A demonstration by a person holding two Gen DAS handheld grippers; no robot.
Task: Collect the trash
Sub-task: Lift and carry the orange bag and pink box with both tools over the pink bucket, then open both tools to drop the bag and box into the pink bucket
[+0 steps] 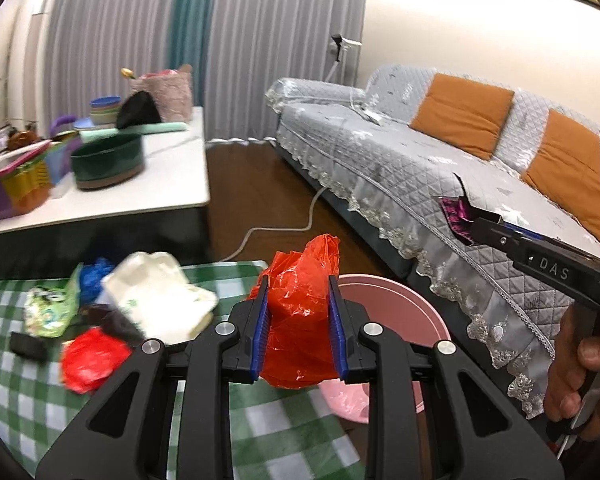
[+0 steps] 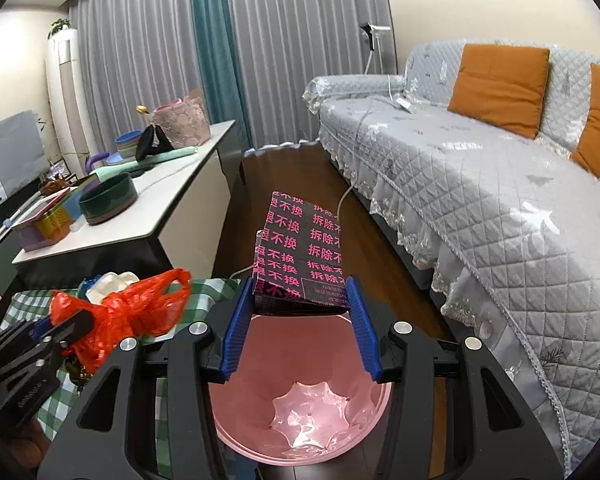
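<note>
- Left tool (image 1: 299, 320) clamped on a crumpled red plastic bag (image 1: 300, 320), blue pads pressing its sides; bag carried in the air beside the pink bin (image 1: 400, 308), near its rim but not over the mouth.
- Right tool (image 2: 296, 320) closed on a black carton with pink print (image 2: 300, 252), gripped at its lower end, the rest standing up and forward past the pads.
- Carton held right above the pink bin's open mouth in the right wrist view; bin lined with a clear bag, nothing else visible inside.
- More trash left on the green checked cloth (image 1: 28, 392): a white foam container (image 1: 160, 300), a second red bag (image 1: 92, 360), a green wrapper (image 1: 52, 312), something blue (image 1: 96, 276), a small black item (image 1: 28, 346).
- White desk (image 1: 172, 184) behind with bowls and boxes, grey-covered sofa (image 1: 420, 168) to the side; neither part of the job, by the look of it.
- Step in hand, as judged: delivery of two pieces to the bin, carton first in line, red bag close behind.
- Next move likely to need: carton tipped down into the mouth, then pads spread for release; left tool brought sideways over the rim before letting go.
- Risks: carton long enough to catch on the rim; light bag apt to cling to a pad or drift outside; two tools crowding one opening.
</note>
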